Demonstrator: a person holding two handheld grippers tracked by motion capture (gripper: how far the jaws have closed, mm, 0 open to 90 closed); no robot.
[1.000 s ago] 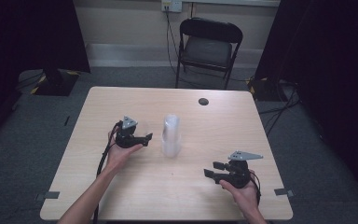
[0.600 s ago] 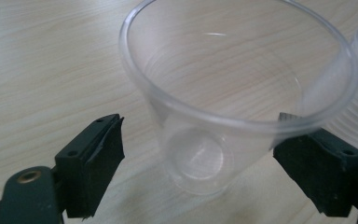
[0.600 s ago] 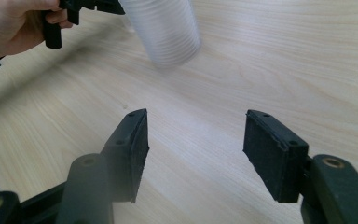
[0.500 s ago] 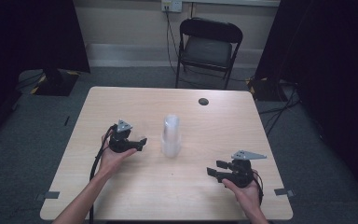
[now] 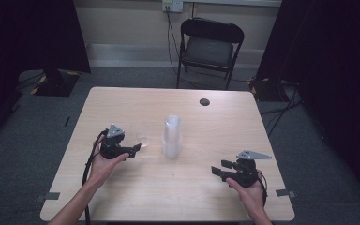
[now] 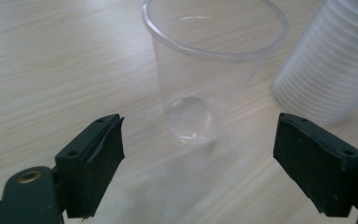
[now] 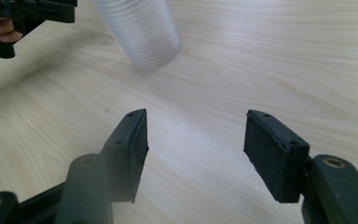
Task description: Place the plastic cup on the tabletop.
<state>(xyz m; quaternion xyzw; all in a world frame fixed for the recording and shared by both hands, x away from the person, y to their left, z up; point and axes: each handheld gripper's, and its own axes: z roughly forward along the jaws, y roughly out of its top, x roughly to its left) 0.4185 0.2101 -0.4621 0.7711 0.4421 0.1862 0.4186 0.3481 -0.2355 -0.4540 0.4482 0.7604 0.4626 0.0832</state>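
Clear plastic, the cup (image 6: pixel 214 70) stands upright beside the stack (image 5: pixel 172 137), just ahead of our left gripper (image 6: pixel 198 154), whose jaws gape off it. We should back away straight, not clipping its rim. Our right gripper (image 7: pixel 193 149) waits, jaws spread, empty.

I see a single clear plastic cup (image 6: pixel 200 74) standing upright and empty on the table, just beside the tall stack of clear cups (image 5: pixel 172 137), not touching it
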